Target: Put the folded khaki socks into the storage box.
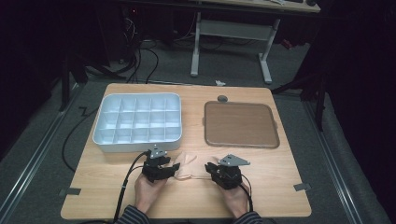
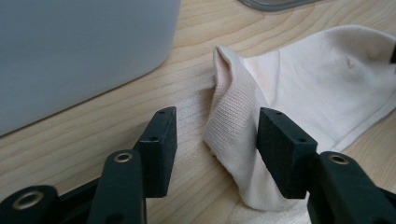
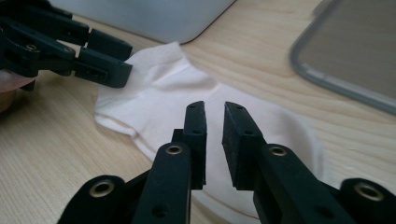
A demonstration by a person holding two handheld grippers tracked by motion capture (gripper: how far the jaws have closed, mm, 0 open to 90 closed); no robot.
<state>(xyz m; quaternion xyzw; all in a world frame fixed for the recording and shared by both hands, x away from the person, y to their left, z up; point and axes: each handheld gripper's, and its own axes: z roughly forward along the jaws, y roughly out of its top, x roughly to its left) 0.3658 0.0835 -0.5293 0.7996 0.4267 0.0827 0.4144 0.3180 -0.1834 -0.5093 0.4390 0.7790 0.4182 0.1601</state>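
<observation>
1. One counter [image 1: 280,186]: a rectangular top of pale wood with visible grain and rounded corners.
2. One organiser box [image 1: 137,122]: white, smooth plastic, rectangular with rounded corners, divided into a grid of small compartments. It sits toward the counter's far left corner.
3. One tray [image 1: 241,124]: flat, brown, roughly square with a grey rim and rounded corners, toward the far right corner.
4. One sock [image 2: 322,88]: thin, cream-pink knit with a ribbed band and a stitched hem. It lies flat and rumpled near the middle of the counter's near edge, just in front of the box, between the two grippers.
5. Two grippers, black and hard, each with two blocky jaws.
   - The left gripper [image 2: 217,140] has its jaws standing apart at about half width. A raised fold of the sock's ribbed band lies between them, next to one jaw, and I cannot tell whether it touches; the other jaw is clear of it.
   - The right gripper [image 3: 215,140] has its jaws nearly closed, a narrow slit left between them. They sit over the sock, and whether they pinch any cloth I cannot tell.
</observation>
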